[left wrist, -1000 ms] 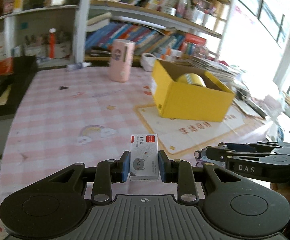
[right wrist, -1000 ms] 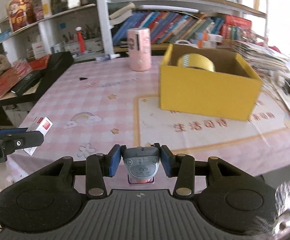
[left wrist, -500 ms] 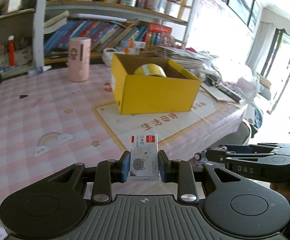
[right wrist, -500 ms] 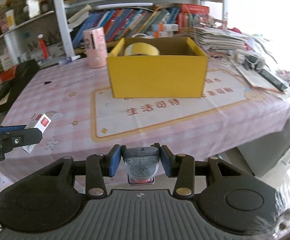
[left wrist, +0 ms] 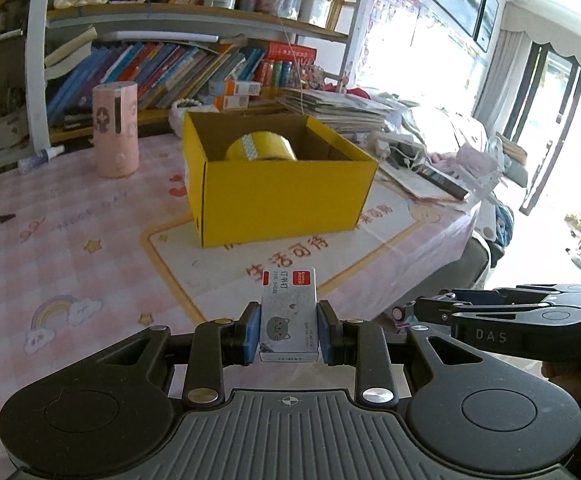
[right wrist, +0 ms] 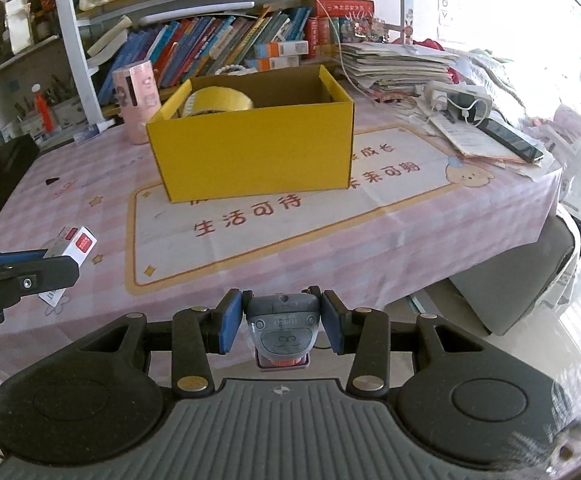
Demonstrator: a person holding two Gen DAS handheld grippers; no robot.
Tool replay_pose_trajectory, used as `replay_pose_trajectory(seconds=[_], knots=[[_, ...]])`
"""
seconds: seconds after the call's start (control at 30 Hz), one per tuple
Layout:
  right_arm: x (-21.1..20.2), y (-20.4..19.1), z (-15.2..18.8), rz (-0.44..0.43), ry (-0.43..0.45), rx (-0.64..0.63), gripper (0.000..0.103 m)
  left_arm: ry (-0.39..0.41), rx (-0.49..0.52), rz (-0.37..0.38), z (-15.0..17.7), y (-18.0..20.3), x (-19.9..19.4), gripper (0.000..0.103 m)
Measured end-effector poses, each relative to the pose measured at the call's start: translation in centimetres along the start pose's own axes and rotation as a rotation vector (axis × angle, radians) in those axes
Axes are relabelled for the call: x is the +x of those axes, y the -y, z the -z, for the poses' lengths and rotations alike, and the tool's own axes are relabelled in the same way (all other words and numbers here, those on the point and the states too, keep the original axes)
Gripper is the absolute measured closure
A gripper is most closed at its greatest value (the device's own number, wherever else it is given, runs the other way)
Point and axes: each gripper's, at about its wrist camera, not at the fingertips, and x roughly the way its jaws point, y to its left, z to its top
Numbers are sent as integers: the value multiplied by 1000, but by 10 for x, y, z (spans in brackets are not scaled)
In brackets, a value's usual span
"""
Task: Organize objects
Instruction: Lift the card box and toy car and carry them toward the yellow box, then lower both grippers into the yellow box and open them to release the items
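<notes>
My left gripper (left wrist: 288, 330) is shut on a small white staple box (left wrist: 288, 312) with red labels and a cat drawing. From the right wrist view the same staple box (right wrist: 70, 246) shows at the left, held over the table's near edge. My right gripper (right wrist: 282, 320) is shut on a small grey toy vehicle (right wrist: 282, 326) with a red underside. An open yellow cardboard box (left wrist: 278, 184) stands ahead on the table, with a roll of yellow tape (left wrist: 260, 148) inside. In the right wrist view the yellow box (right wrist: 250, 148) lies straight ahead.
A pink cylinder (left wrist: 115, 130) stands left of the box. Bookshelves (left wrist: 170, 68) run behind the pink checked table (left wrist: 70, 240). Stacked papers, a power strip and a phone (right wrist: 510, 140) crowd the right end. A grey seat (right wrist: 510, 276) sits below the table's right corner.
Both grippers have swung rightward along the table's front, keeping their loads. The yellow box now sits nearly centred and closer in both views.
</notes>
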Motion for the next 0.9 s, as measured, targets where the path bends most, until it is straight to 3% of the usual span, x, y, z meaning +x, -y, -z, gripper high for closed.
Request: replay_pose_trajectory(seconds=[0.3, 0.7, 0.9], knots=[[17, 20, -47, -3, 73, -19, 63, 85, 31, -28, -41, 6, 16, 76], [49, 33, -159, -98, 279, -99, 63, 245, 38, -81, -121, 9, 57, 76], [83, 36, -202, -145, 319, -137, 63, 244, 13, -129, -144, 5, 89, 75]])
